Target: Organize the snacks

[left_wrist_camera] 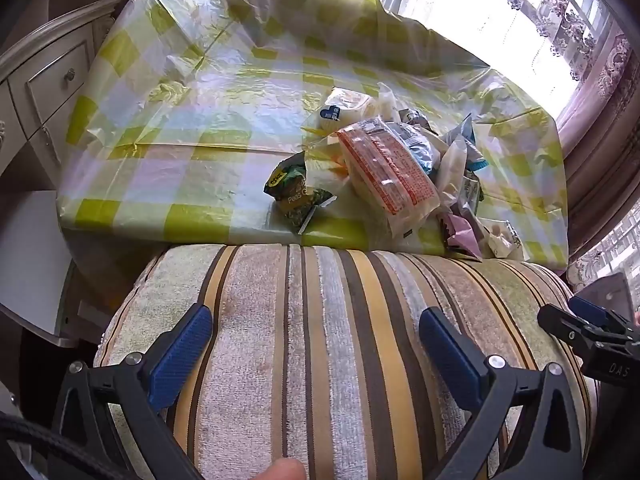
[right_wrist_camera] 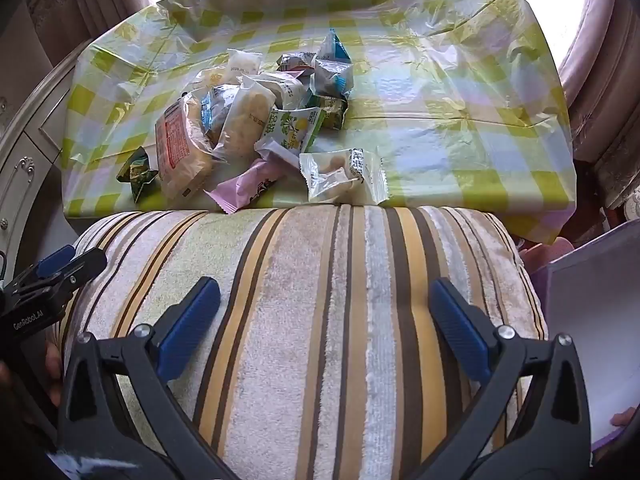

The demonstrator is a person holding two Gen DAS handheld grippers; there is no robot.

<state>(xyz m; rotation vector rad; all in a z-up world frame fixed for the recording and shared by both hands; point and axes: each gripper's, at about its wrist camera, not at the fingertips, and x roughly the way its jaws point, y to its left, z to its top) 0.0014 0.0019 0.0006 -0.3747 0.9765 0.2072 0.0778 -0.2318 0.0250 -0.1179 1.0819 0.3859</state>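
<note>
A heap of snack packets lies on a green-checked table cover; it also shows in the right wrist view. It holds a large clear pack with an orange label, a dark green pea packet lying apart at its left, a pink packet and a clear packet of pale round snacks at the near edge. My left gripper is open and empty above a striped cushion. My right gripper is open and empty above the same cushion.
A white cabinet with a drawer stands left of the table. Curtains and a bright window are behind. A white-lined purple box sits at the right of the cushion.
</note>
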